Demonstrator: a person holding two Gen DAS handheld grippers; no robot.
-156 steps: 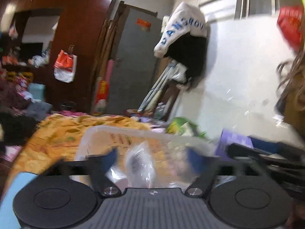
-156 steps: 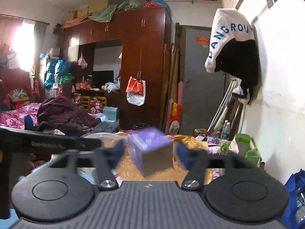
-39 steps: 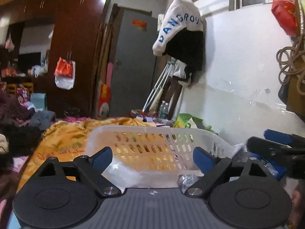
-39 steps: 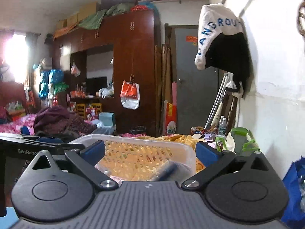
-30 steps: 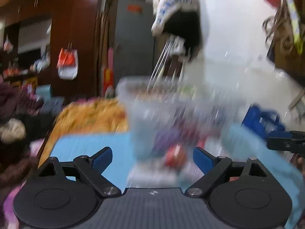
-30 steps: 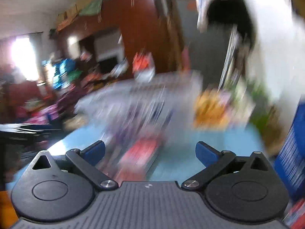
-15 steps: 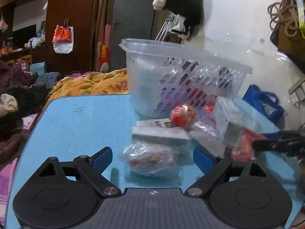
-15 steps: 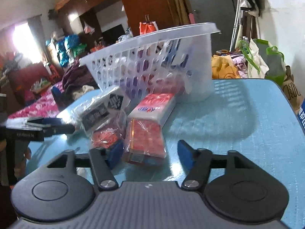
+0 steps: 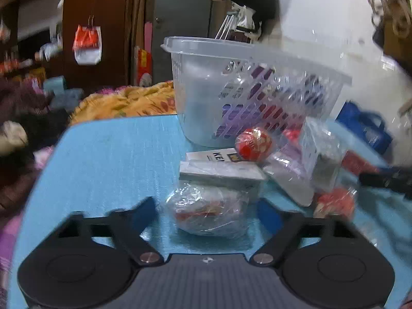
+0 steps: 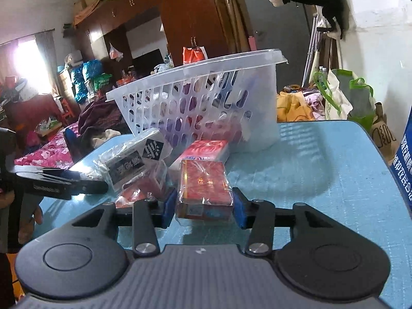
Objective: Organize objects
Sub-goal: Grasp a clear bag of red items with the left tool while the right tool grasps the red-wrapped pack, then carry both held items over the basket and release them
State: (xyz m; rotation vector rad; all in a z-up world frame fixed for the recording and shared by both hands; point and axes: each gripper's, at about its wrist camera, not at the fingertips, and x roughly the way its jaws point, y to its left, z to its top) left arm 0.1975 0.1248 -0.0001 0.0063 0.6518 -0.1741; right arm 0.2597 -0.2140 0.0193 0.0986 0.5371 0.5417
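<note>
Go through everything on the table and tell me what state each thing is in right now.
Basket: upright on the table, items inside.
Red box: lying flat, wrapped, clamped between the right jaws.
Clear bag: lying on the table between the open left jaws.
Red ball: resting against the basket.
Right gripper: shut.
Left gripper: open.

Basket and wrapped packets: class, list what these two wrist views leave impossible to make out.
- Basket contents: both views, perforated walls show only coloured patches.
- Bagged packet between the left gripper: left view, blur and wrapping hide its label.
- Red box underside: right view, hidden in the right gripper.
</note>
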